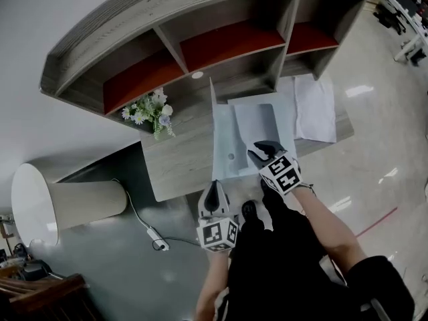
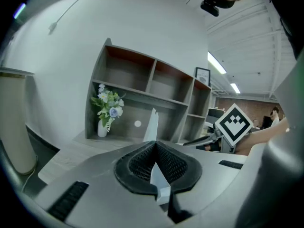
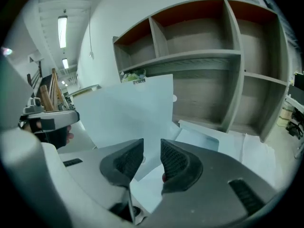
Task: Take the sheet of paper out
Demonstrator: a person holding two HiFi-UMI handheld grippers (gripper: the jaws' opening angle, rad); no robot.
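A pale blue folder (image 1: 224, 149) lies open on the wooden desk (image 1: 177, 159). Its cover (image 3: 133, 113) stands upright, and in the left gripper view it shows edge-on as a thin flap (image 2: 152, 122). My left gripper (image 1: 214, 191) sits at the desk's front edge, shut on the cover's lower edge (image 2: 159, 177). A sheet of paper (image 1: 257, 122) lies inside the folder. My right gripper (image 1: 259, 151) hovers over the folder's near right part. Its jaws stand apart with nothing pressed between them (image 3: 152, 158).
A shelf unit (image 1: 200, 45) with red-backed compartments rises behind the desk. A vase of flowers (image 1: 152, 112) stands at the desk's left. More white papers (image 1: 314, 105) lie right of the folder. A lamp shade (image 1: 60, 202) and a cable (image 1: 157, 239) are at lower left.
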